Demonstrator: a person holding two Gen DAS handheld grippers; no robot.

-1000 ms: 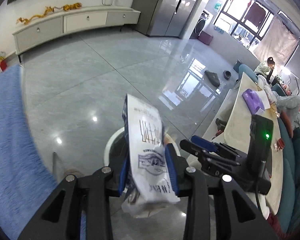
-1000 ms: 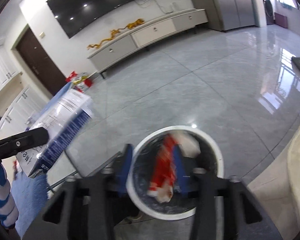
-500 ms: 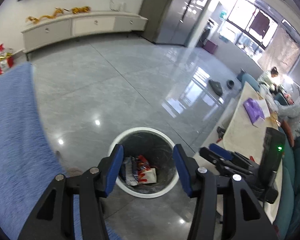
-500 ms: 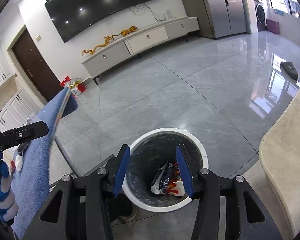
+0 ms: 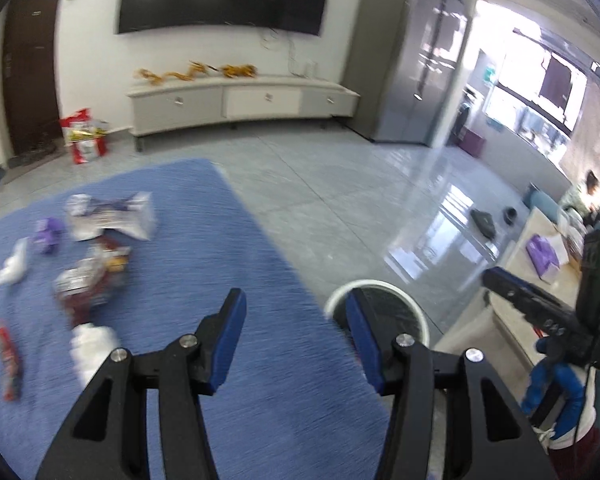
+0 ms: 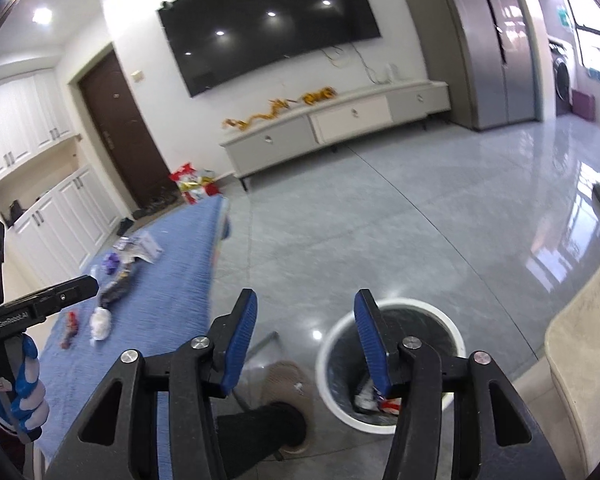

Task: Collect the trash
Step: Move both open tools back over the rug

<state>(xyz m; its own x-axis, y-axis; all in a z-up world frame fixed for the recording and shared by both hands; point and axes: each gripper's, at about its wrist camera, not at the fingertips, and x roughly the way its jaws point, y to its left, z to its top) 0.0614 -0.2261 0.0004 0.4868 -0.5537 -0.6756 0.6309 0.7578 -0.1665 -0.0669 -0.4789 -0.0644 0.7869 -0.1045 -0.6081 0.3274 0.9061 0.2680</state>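
Both jaws are released and carry nothing. The left gripper (image 5: pixel 296 332) hangs over the blue-covered counter (image 5: pixel 228 240), where about seven pieces of trash lie well apart from it: a large silver-white wrapper (image 5: pixel 112 216), a purple scrap (image 5: pixel 48 234), two white tissues (image 5: pixel 94 346), dark foil packets (image 5: pixel 88 280), and a red strip (image 5: pixel 8 356). The right gripper (image 6: pixel 304 344) hovers beside one white bin (image 6: pixel 388 360) on the floor, wrappers at its bottom.

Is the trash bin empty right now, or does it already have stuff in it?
Not empty. The right wrist view shows the white-rimmed trash bin upright on the floor with a few crumpled wrappers at its bottom, well below the rim.
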